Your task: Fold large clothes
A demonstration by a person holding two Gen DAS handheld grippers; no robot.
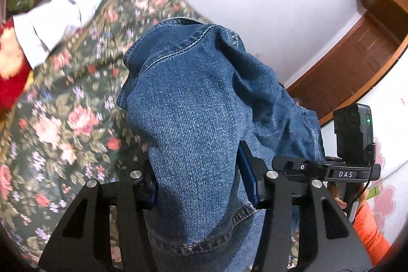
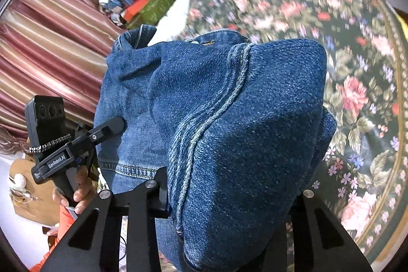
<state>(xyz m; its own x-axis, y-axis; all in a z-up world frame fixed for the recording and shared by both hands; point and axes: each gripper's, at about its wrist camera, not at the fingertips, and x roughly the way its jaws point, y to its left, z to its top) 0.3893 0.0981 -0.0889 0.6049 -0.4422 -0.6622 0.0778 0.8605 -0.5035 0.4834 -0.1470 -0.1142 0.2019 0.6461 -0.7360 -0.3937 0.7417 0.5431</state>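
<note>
A pair of blue denim jeans [image 1: 193, 93] hangs bunched up above the floral bedspread [image 1: 63, 119]. My left gripper [image 1: 199, 177] is shut on a thick fold of the denim, with blue pads [image 1: 246, 167] pressing on both sides. In the right wrist view the jeans [image 2: 255, 106] drape over my right gripper [image 2: 229, 195], which is shut on the cloth; its right finger is hidden under the denim. Each view shows the other gripper holding the same garment: the right one [image 1: 283, 162] and the left one [image 2: 114, 125].
A white garment [image 1: 56, 17] and a red item [image 1: 10, 73] lie at the far side of the bed. A wooden door [image 1: 357, 63] stands to the right, a striped curtain [image 2: 51, 42] to the left, with clutter [image 2: 137, 4] beside it. An orange sleeve [image 1: 369, 233] shows.
</note>
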